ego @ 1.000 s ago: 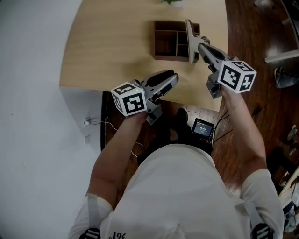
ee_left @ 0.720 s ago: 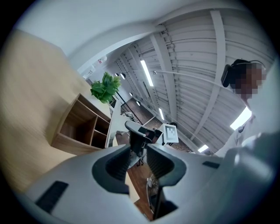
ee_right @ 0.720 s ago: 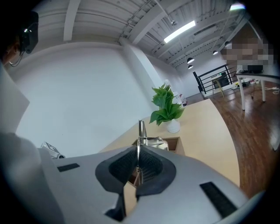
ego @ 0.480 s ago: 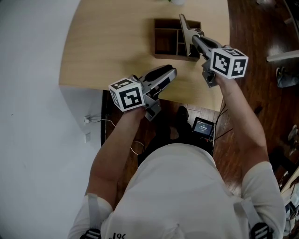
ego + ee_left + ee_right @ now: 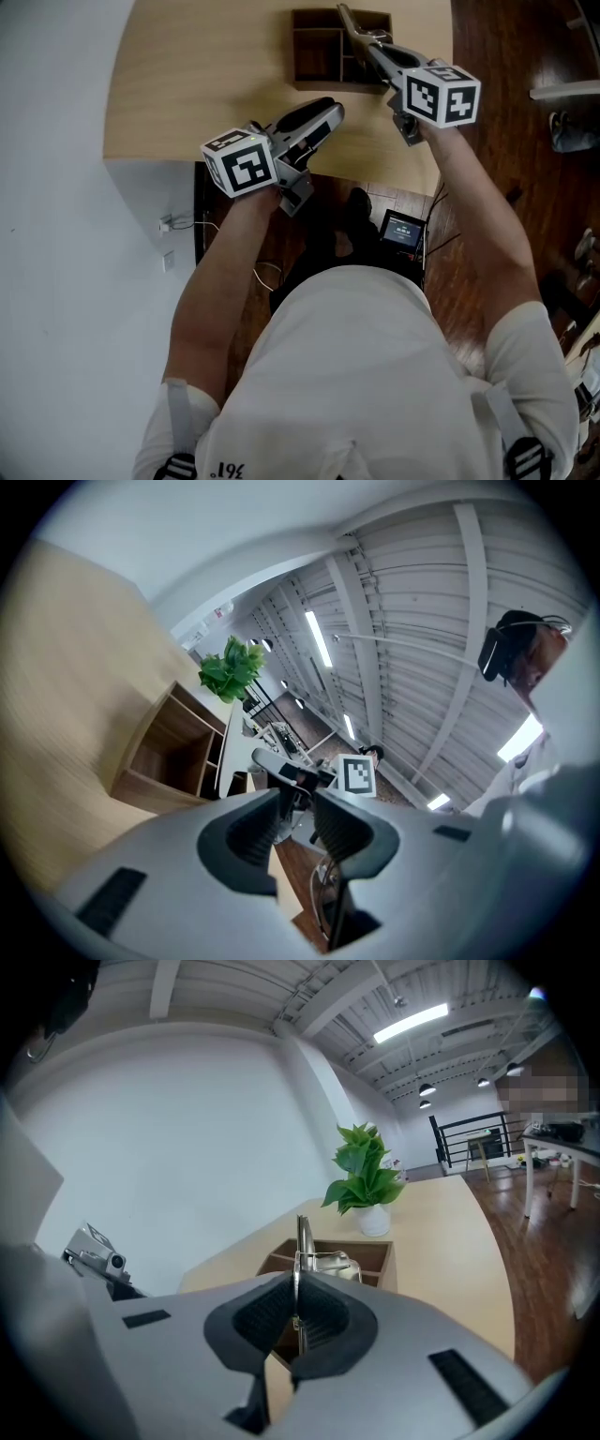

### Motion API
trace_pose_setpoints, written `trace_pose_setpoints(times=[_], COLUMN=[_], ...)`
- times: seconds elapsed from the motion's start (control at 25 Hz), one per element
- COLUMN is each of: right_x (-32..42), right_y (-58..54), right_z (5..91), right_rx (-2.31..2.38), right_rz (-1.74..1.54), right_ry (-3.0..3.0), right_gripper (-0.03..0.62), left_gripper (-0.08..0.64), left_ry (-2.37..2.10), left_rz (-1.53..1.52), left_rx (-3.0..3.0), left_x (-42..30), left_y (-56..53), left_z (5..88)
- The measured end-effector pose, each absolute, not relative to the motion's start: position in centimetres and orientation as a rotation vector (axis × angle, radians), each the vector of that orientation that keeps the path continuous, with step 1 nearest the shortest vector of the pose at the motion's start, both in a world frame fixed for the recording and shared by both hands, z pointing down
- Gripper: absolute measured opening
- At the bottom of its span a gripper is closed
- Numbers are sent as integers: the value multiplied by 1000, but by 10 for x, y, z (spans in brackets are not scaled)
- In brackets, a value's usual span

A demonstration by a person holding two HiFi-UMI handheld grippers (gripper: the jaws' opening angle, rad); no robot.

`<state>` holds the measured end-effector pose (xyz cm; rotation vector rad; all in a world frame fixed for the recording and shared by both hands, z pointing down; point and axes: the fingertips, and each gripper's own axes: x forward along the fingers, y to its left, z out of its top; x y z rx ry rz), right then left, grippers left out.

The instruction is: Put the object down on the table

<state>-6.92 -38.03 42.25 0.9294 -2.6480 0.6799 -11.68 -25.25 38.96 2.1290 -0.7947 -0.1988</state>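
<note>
The right tool [image 5: 367, 44] was clamped on a thin metal utensil [image 5: 349, 21], which stood edge-on between its pads [image 5: 320, 1319] over the right-hand compartments of a wooden organiser [image 5: 314, 58] on the worktop [image 5: 187, 84]. The left tool [image 5: 323, 111] hung near the worktop's front edge, its jaws slightly apart with nothing between them.

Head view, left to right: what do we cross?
White wall → left claw's marker cube → right claw's marker cube → dark wood floor. Table and wooden box left out: they overlap the claws.
</note>
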Motion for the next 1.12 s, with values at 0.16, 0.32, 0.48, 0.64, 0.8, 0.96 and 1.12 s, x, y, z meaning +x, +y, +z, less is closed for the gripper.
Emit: trace_pose_setpoints(times=[0.16, 0.32, 0.48, 0.64, 0.8, 0.96, 1.12], right_x=[-73, -70, -69, -63, -60, -60, -59], right_y=[-374, -372, -368, -367, -366, -365, -366], right_z=[429, 438, 442, 451, 454, 458, 462], right_rx=[891, 898, 906, 961, 1004, 1011, 1016], right_rz=[628, 643, 663, 677, 665, 667, 687], right_ry=[-2623, -2601, -2584, -2538, -2503, -2481, -2457], right_gripper=[8, 8, 8, 8, 9, 9, 9], left_gripper=[106, 106, 106, 106, 106, 106, 106], left_ry=[-792, -793, -779, -782, -777, -765, -756], left_rz=[-198, -188, -187, -196, -195, -193, -196], left_rx=[2117, 2099, 2110, 2096, 2089, 2095, 2097], left_x=[-118, -116, -116, -116, -115, -114, -114], left_y=[-251, -249, -249, -249, -249, -249, -249], left_z=[397, 401, 401, 403, 405, 403, 404])
